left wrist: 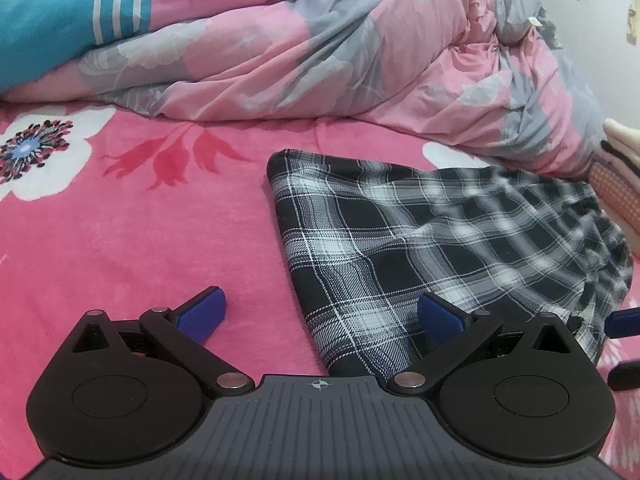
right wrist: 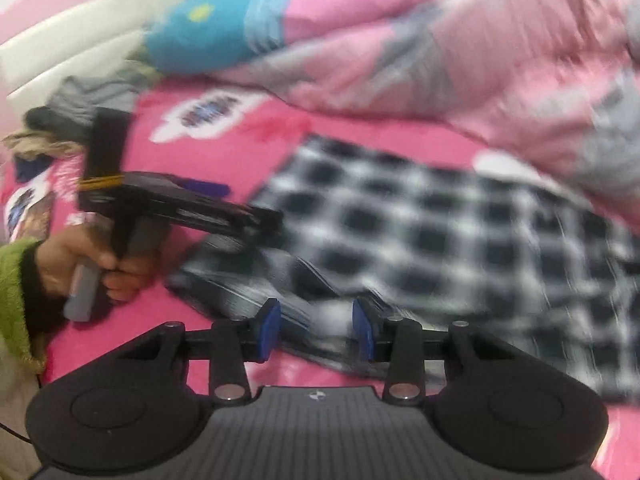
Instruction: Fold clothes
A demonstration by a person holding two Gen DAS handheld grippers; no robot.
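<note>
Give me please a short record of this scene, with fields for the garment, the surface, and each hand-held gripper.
garment: plaid garment, black and white, lying partly folded
surface: pink floral blanket
behind: pink and grey duvet, bunched up
left hand-held gripper: wide open, at the garment's near corner
right hand-held gripper: partly open, nothing clearly gripped, view blurred

Left wrist view is sharp, evenly lit by soft indoor light, no glare, only faint shadows under the crumpled pink-and-grey floral duvet (left wrist: 360, 68) at top. Fisheye bends the edges; corners vignette dark. Right wrist view is heavily motion-blurred: the black-and-white plaid cloth (right wrist: 440, 236) smears mid-frame, while the camera's own black gripper body at bottom stays crisp.
</note>
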